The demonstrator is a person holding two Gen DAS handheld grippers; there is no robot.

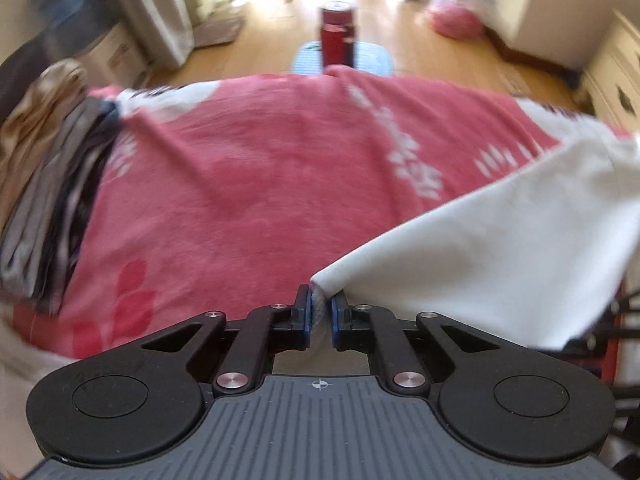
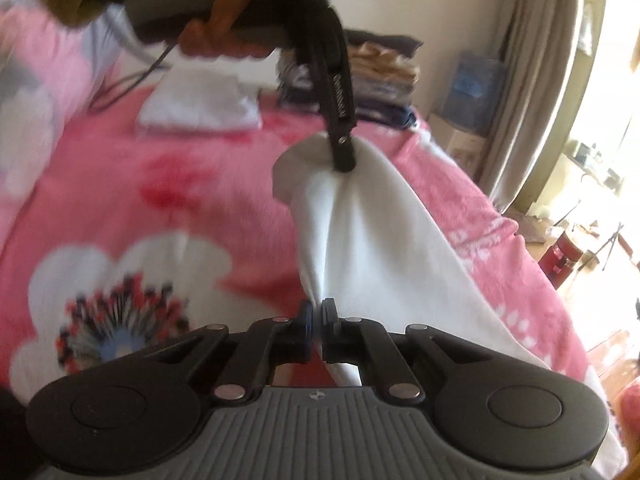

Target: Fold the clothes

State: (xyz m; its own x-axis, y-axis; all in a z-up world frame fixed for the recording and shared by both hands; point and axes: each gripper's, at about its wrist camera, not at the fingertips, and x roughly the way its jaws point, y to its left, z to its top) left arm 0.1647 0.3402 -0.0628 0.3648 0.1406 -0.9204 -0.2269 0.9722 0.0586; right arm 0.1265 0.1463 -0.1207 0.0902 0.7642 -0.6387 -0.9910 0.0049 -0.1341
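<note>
A bed with a pink flowered blanket (image 1: 248, 184) fills both views, wooden floor (image 1: 420, 52) beyond it. The left claw (image 1: 320, 314) is clenched on a corner of the white garment (image 1: 500, 248), which stretches away to its right. The right claw (image 2: 317, 330) pinches another part of the same garment (image 2: 380, 248), lifted above the blanket. Beyond the right claw, a hand (image 2: 224, 12) holds the left claw (image 2: 345, 162); a stack of folded clothes (image 2: 384, 80) sits behind.
</note>
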